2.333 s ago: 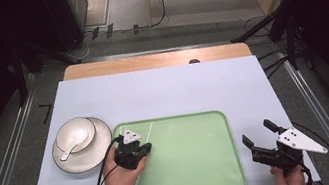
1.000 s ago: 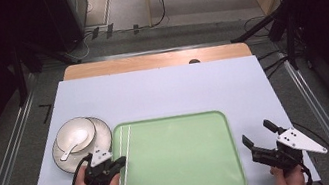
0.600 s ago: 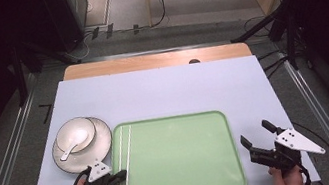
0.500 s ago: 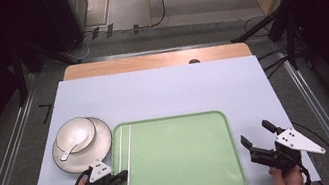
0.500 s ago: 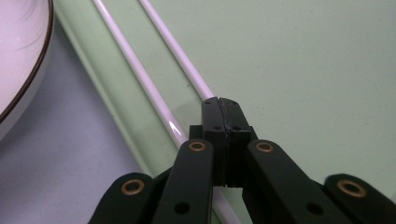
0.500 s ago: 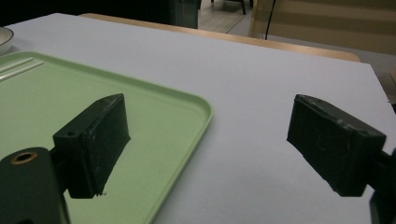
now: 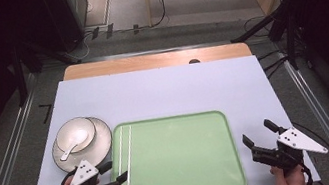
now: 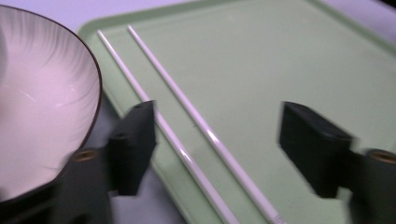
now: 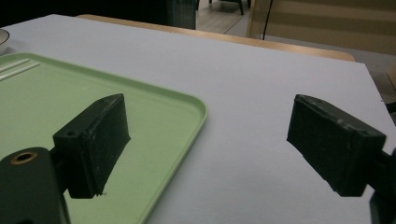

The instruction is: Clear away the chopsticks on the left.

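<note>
Two white chopsticks (image 7: 128,159) lie side by side along the left edge of the green tray (image 7: 185,139), running front to back. My left gripper (image 7: 115,172) is open at the tray's near left corner, and its jaws straddle the chopsticks' near ends from above. In the left gripper view the chopsticks (image 8: 187,100) run diagonally between the open jaws of that gripper (image 8: 224,140), untouched. My right gripper (image 7: 257,132) is open with nothing in it over the white tabletop, just off the tray's near right corner. In its own view the right gripper (image 9: 210,135) has the tray rim (image 9: 187,105) at its left.
Left of the tray stands a white bowl (image 7: 76,135) with a white spoon in it, on a plate (image 7: 102,138). The bowl (image 8: 42,102) is close beside my left jaw. The white table cover (image 7: 167,92) stretches behind the tray. The table's near edge is just under both hands.
My left gripper has drawn back from over the tray to its near left corner. The chopsticks now lie straight and free on the tray. The right gripper has stayed put.
</note>
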Demonstrator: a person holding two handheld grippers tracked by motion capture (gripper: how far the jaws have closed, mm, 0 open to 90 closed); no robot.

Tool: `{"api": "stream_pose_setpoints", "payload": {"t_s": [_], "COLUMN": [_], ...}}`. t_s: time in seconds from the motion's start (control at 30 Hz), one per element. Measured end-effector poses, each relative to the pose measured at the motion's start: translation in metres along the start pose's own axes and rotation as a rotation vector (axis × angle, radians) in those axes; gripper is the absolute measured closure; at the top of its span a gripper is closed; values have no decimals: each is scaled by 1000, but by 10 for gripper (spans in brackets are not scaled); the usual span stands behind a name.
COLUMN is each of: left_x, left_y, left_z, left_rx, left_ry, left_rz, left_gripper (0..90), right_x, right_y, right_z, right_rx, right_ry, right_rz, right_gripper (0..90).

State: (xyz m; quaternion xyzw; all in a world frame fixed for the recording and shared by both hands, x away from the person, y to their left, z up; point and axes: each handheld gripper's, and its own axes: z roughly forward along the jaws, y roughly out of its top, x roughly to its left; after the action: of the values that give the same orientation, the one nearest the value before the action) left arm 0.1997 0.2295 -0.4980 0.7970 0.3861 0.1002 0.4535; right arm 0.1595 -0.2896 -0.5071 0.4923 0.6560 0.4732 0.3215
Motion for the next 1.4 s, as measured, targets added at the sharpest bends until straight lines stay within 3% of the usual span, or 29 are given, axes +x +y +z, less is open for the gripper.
{"api": "stream_pose_setpoints", "payload": {"t_s": [0.07,0.1,0.2,0.5,1.4], "left_x": [5,7,15,35,79], "left_y": [-2,-3,-4,-11,-32], "left_z": [-6,-10,-18,-39,-77], "left_rx": [-19,-28,-57,-130,-180], "left_ry": [-51,-53,-25,-2,88], "left_rz": [15,20,5,-1,-75], "left_gripper": [58,1,0,0,0], "right_x": [0,0,0,-1,-6], "right_y": [0,0,0,-2,-2], "right_z": [0,0,1,2,-2], "right_rx": [0,2,3,7,-10], "right_ry": [1,0,1,-8,-33], "right_rz": [-1,2,1,7,19], "right_gripper": [129,129,129,129,129]}}
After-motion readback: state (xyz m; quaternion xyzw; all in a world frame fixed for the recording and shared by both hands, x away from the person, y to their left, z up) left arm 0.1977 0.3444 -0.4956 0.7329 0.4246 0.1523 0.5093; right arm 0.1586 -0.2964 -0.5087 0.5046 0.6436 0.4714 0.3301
